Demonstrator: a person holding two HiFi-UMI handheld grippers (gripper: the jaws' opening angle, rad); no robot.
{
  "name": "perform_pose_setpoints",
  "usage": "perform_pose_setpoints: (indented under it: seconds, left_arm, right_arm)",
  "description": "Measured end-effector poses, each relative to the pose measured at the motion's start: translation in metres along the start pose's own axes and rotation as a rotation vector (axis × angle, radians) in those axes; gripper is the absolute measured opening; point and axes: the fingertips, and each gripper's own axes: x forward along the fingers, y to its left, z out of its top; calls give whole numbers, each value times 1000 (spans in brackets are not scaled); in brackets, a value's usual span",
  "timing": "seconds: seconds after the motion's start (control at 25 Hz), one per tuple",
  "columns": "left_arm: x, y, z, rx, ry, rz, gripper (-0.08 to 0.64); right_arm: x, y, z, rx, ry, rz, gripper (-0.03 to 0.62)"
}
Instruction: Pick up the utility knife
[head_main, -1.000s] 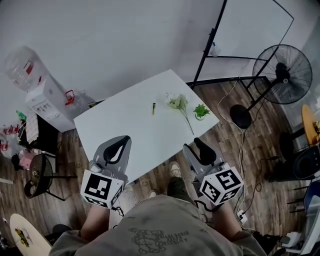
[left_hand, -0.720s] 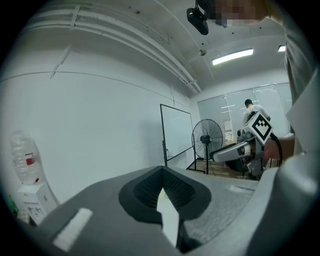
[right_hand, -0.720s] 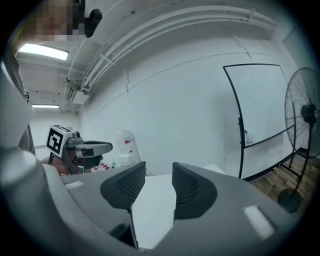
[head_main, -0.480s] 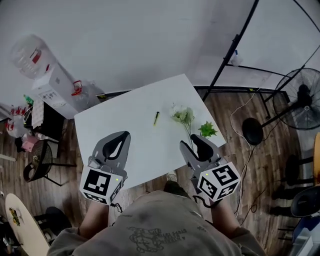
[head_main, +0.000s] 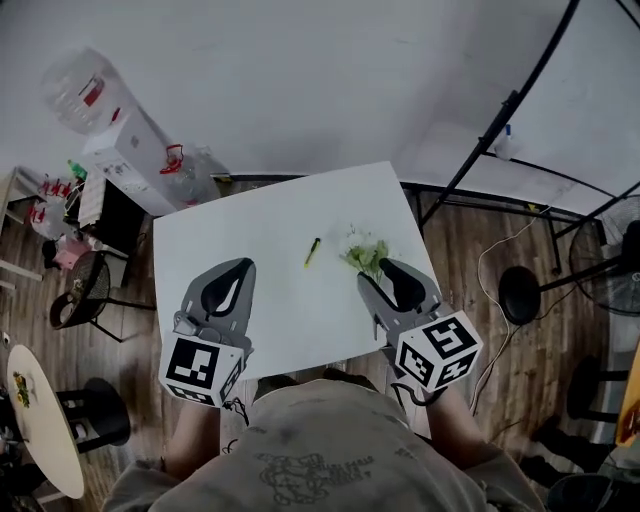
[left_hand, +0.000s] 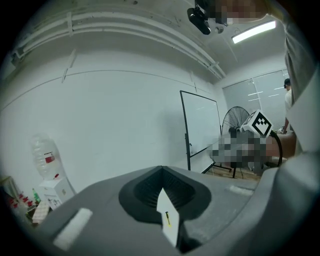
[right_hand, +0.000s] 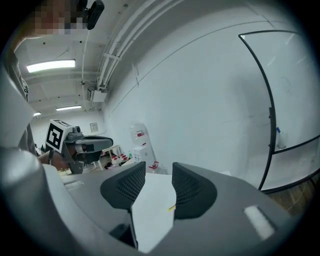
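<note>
Office-like room: whiteboard (left_hand: 200, 125), water dispenser (head_main: 128, 160), standing fan (left_hand: 234, 119).

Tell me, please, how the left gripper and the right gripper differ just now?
The left gripper has its jaws together at the tips; the right gripper has them apart. In the head view the left gripper shows against bare table, while the right gripper overlaps the flowers. Both hold nothing, and the utility knife lies beyond them.

bare table (head_main: 250, 300) around knife (head_main: 312, 251), flowers (head_main: 362, 250) near
</note>
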Motion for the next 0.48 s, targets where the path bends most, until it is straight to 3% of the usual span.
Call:
perform_pose_setpoints:
  seconds: [0.48]
  left_arm:
    - [-11,24,-22,-55,69,128,2]
  right_arm:
    - [40,-9,0,2,47,86,175]
